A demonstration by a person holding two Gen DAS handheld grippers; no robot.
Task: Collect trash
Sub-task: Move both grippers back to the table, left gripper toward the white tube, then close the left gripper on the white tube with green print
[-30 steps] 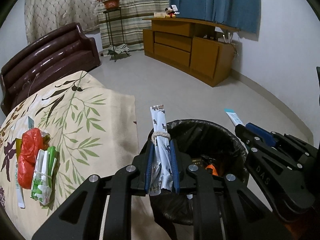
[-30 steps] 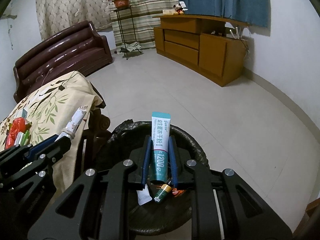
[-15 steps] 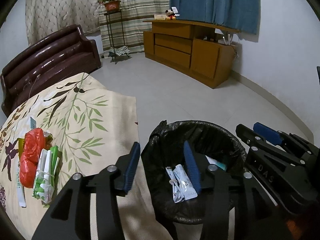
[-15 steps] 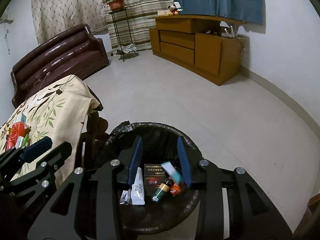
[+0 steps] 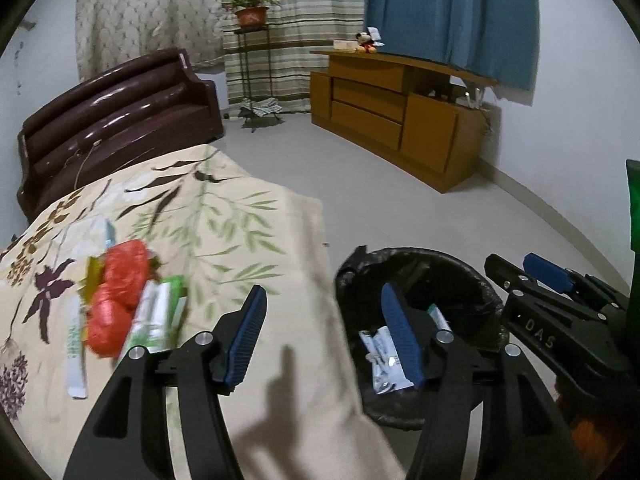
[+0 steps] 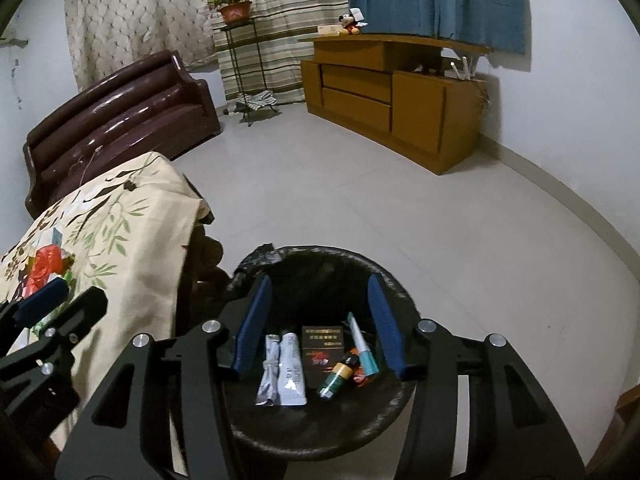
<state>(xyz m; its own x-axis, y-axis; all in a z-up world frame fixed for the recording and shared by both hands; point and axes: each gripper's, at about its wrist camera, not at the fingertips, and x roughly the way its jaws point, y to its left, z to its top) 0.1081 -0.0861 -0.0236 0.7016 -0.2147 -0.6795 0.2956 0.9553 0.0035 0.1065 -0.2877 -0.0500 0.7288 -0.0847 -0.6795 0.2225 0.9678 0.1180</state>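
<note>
The black-lined trash bin [image 6: 320, 420] stands on the floor right of the bench [image 5: 240, 248], holding a teal tube [image 6: 363, 346], two white packets [image 6: 282, 370], a dark box [image 6: 323, 356] and a small bottle [image 6: 337, 374]. The right claw [image 6: 318, 322] hovers over it, released and empty. The left claw [image 5: 322, 334], likewise spread and empty, straddles the bench edge and bin rim. At the bench's left lie two red bags [image 5: 118, 292] and a green-white packet [image 5: 158, 316].

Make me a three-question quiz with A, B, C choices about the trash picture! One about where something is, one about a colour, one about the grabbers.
1. Where is the dark rectangular box with red print?
A. inside the black-lined trash bin
B. on the leaf-print tablecloth
C. on the floor

2. What colour is the crumpled plastic bag on the cloth?
A. blue
B. red
C. white

3. How do the left gripper and right gripper stand?
A. both shut
B. one open
C. both open, empty

Answers: 1 A, it lies among the wrappers in the bin. 2 B, it is bright red. 3 C, each has a wide gap with nothing between its pads.
</note>
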